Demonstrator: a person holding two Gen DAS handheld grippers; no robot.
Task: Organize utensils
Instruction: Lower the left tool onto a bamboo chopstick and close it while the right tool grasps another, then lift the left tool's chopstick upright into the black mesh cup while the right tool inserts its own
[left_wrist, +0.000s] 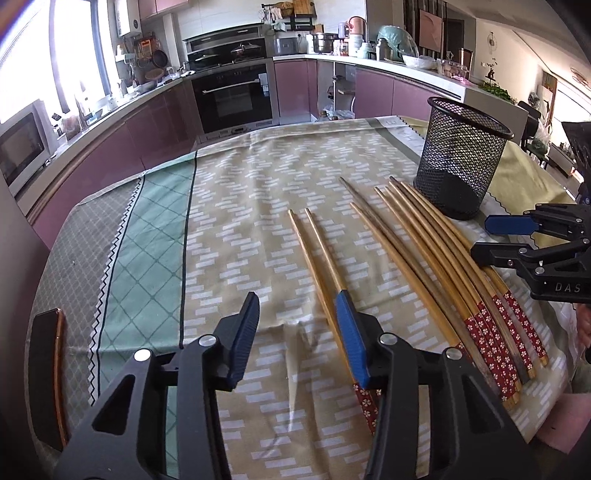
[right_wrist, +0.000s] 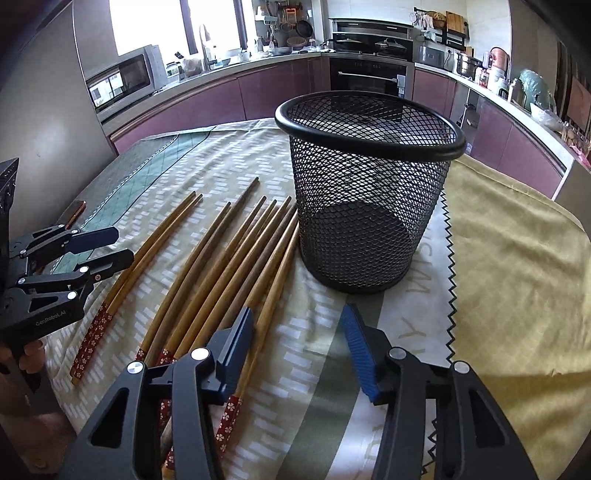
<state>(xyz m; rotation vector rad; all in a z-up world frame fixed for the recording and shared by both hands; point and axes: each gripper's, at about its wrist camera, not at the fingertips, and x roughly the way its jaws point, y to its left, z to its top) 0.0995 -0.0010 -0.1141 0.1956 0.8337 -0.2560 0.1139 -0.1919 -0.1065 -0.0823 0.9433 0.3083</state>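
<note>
Several wooden chopsticks with red flowered ends (left_wrist: 439, 266) lie in a fan on the patterned tablecloth; they also show in the right wrist view (right_wrist: 221, 266). A separate pair of chopsticks (left_wrist: 317, 251) lies to their left, also seen in the right wrist view (right_wrist: 147, 254). An empty black mesh cup (left_wrist: 461, 158) stands upright beyond them, close in the right wrist view (right_wrist: 369, 192). My left gripper (left_wrist: 299, 336) is open and empty, low over the cloth beside the separate pair; it also shows in the right wrist view (right_wrist: 110, 245). My right gripper (right_wrist: 295, 350) is open and empty before the cup; it also shows in the left wrist view (left_wrist: 484, 240).
A dark phone (left_wrist: 48, 373) lies at the table's left edge. The tablecloth (left_wrist: 258, 184) has wrinkles near my left gripper. A yellow cloth (right_wrist: 517, 258) covers the table's right side. Kitchen counters and an oven (left_wrist: 232, 96) stand beyond the table.
</note>
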